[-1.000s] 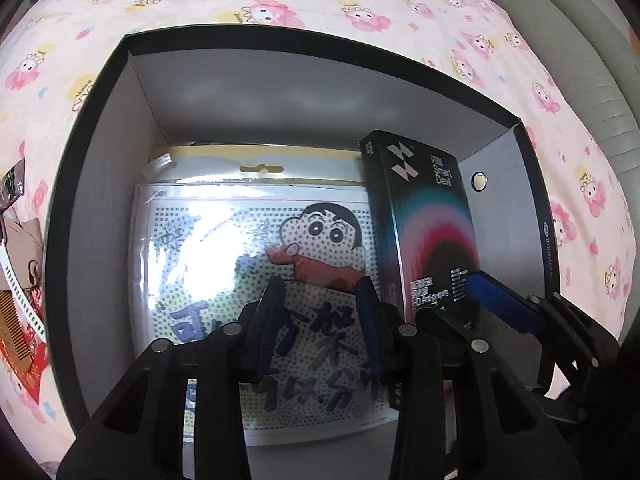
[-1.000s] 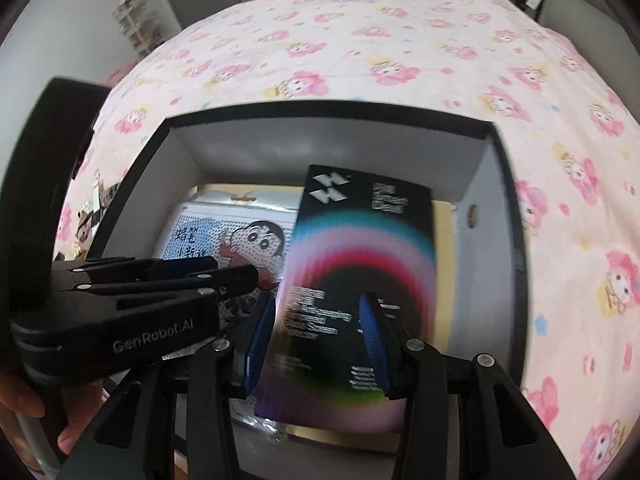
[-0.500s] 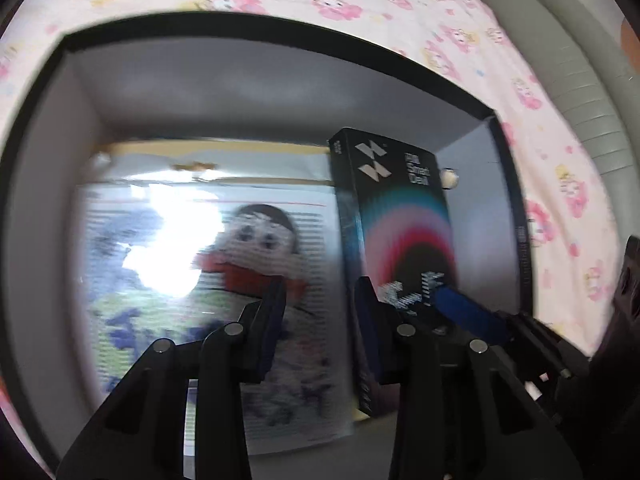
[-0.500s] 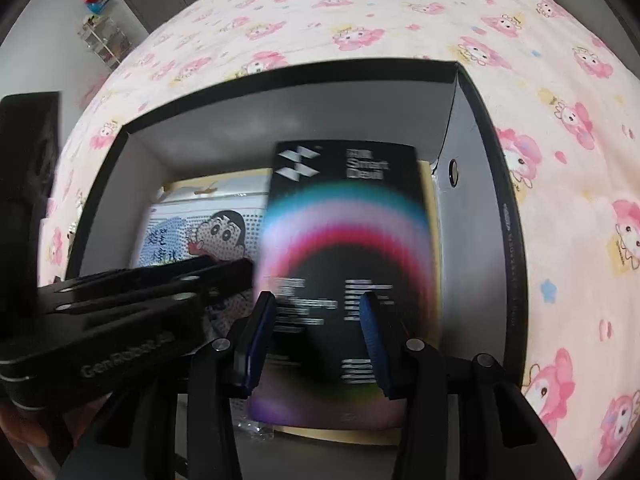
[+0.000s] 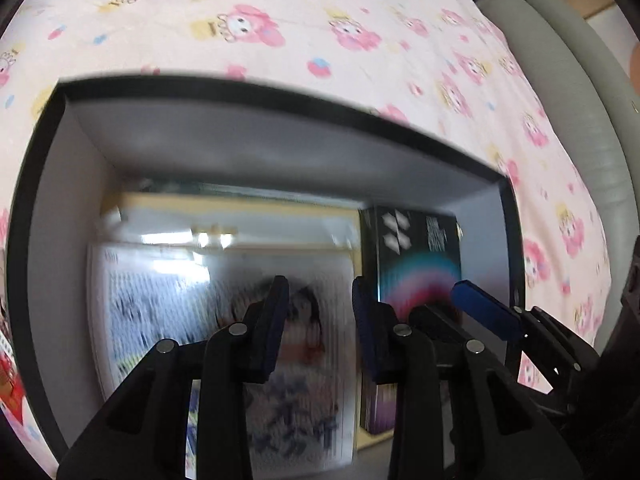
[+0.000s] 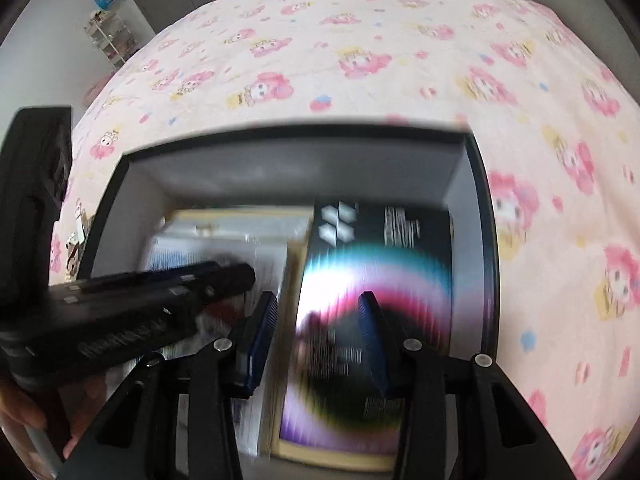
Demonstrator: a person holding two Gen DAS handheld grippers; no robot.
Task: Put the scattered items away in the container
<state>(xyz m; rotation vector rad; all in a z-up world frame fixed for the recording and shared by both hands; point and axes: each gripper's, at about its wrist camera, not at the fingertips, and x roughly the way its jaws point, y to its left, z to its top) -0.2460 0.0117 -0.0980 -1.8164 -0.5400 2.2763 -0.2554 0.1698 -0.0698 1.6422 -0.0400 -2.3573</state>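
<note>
A black open box [image 5: 280, 96] [image 6: 486, 216] with grey inner walls sits on the pink cartoon bedsheet. A clear cartoon-print packet [image 5: 168, 312] [image 6: 224, 240] lies flat on its floor at the left. A black rectangular box with a rainbow arc [image 5: 420, 264] [image 6: 380, 264] lies in its right part. My left gripper [image 5: 320, 320] is open and empty above the packet. My right gripper [image 6: 316, 332] is open above the rainbow box and holds nothing. The left gripper's body [image 6: 120, 312] shows at the left of the right wrist view.
Small loose items lie on the sheet left of the box [image 5: 8, 376] [image 6: 76, 248]. A grey padded headboard [image 5: 580, 100] runs along the right. A shelf rack [image 6: 108, 36] stands far back left. The sheet [image 6: 360, 60] spreads beyond the box.
The rainbow box went from held upright in my right gripper to lying down in the black box. Both grippers have drawn back and up; the view is blurred by motion.
</note>
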